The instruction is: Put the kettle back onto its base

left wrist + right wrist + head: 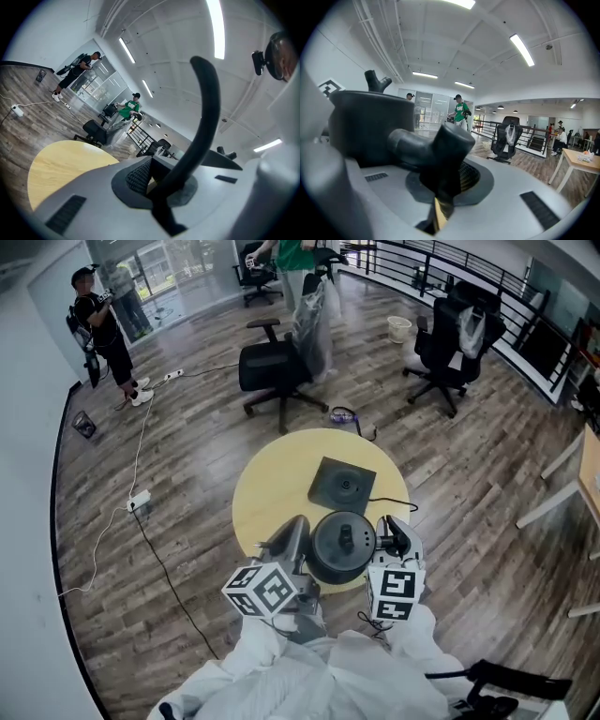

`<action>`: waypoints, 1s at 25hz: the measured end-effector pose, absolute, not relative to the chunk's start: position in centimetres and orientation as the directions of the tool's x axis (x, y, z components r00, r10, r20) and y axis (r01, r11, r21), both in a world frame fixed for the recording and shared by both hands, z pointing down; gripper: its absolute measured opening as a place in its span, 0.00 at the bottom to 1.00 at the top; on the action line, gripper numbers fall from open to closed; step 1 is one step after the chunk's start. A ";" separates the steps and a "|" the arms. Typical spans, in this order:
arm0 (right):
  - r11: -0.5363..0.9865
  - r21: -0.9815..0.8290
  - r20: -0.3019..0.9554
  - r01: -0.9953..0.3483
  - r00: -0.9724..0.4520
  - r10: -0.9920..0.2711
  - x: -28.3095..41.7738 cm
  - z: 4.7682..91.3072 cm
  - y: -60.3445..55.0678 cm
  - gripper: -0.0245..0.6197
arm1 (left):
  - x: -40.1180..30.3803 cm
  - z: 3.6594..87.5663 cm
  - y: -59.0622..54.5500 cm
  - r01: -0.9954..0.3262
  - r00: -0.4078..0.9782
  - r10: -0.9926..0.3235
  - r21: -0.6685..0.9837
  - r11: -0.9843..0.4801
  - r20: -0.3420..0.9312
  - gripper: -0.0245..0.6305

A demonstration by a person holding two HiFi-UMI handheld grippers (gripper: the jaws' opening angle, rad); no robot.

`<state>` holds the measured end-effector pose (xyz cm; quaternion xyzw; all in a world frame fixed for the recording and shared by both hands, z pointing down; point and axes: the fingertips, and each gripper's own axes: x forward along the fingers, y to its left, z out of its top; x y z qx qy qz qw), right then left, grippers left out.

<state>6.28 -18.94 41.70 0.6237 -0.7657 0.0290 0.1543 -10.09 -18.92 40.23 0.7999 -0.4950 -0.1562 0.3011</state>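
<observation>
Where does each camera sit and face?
Head view: on head, steeply down at kettle, base; shows sleeves, left hand-held gripper, right hand-held gripper.
Left gripper view: rides left one, tilted toward ceiling; jaws clamp curved black strip.
Right gripper view: rides right one, faces office chair; jaws clamp kettle handle.
Shared: head, right views see kettle.

I'm holding both grippers low before me, white sleeves (281,662) reaching up from 6 o'clock. My left gripper (294,532) is pointing toward 1 o'clock and tilting upward, its jaws pinching a thin curved black strip (206,117). My right gripper (395,532) is pointing toward 12 o'clock, its jaws clamping a black handle (440,145).
</observation>
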 end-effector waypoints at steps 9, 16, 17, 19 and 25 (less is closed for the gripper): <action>0.169 0.174 0.255 -0.970 -0.121 -0.959 3.9 41.0 -22.2 0.08 | -12.5 40.3 -23.1 -0.672 0.489 -0.872 0.649 -0.356 0.028 0.04; 0.155 0.192 0.280 -0.969 -0.097 -0.955 5.2 41.3 -25.1 0.08 | -11.1 41.0 -26.3 -0.648 0.505 -0.862 0.677 -0.350 0.037 0.04; 0.154 0.191 0.284 -0.969 -0.096 -0.954 5.2 41.4 -25.3 0.08 | -11.1 41.2 -26.5 -0.648 0.506 -0.861 0.677 -0.348 0.042 0.04; 0.149 0.182 0.283 -0.972 -0.094 -0.955 5.5 41.7 -25.8 0.08 | -10.8 41.2 -27.1 -0.654 0.512 -0.858 0.668 -0.356 0.044 0.04; 0.133 0.179 0.262 -0.975 -0.083 -0.962 7.5 41.3 -29.1 0.08 | -8.8 40.5 -30.7 -0.656 0.524 -0.852 0.647 -0.390 0.018 0.04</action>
